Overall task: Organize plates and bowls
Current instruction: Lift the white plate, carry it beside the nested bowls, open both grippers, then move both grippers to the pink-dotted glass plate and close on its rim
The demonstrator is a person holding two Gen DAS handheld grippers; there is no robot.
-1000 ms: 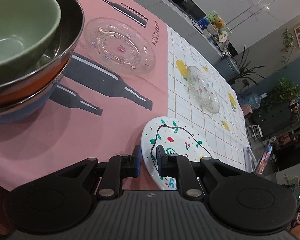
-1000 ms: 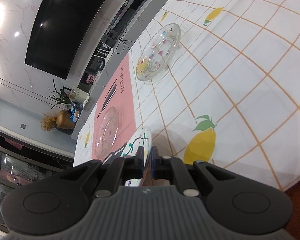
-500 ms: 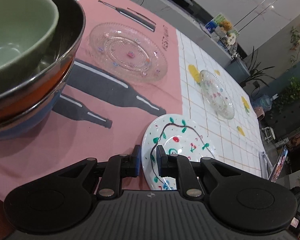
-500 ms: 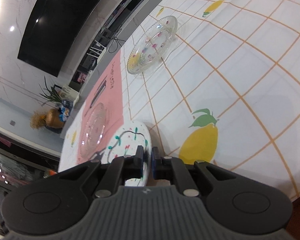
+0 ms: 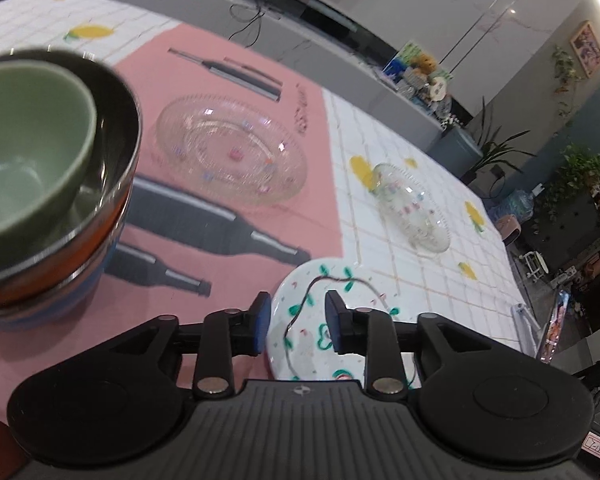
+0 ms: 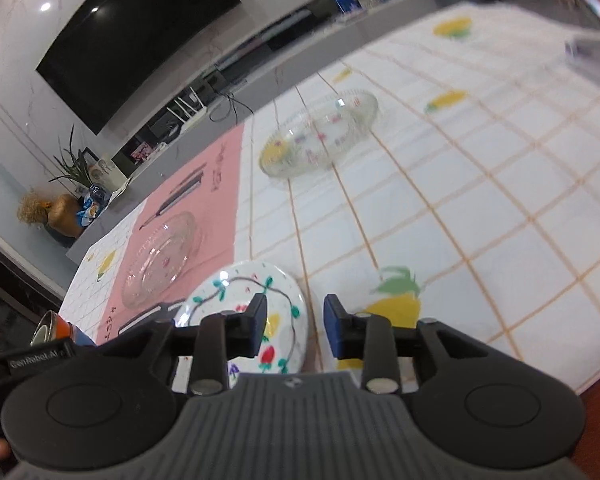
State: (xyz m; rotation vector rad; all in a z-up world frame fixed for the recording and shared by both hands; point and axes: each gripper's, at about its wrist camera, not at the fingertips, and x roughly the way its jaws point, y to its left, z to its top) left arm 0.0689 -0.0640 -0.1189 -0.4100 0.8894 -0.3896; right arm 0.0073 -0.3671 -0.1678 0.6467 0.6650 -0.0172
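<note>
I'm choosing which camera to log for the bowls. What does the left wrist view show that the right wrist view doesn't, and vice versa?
Only the left wrist view: the pale green ceramic bowl nested atop the stacked bowls. Only the right wrist view: the big black wall screen. Both: the white painted plate with green vine pattern, the clear glass plate on the pink mat, and the second clear glass plate on the lemon-print tablecloth.

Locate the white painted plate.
The white painted plate lies flat at the near table edge, straddling the pink mat's border with the checked cloth, just ahead of both grippers in both wrist views, nearer than either glass plate.
</note>
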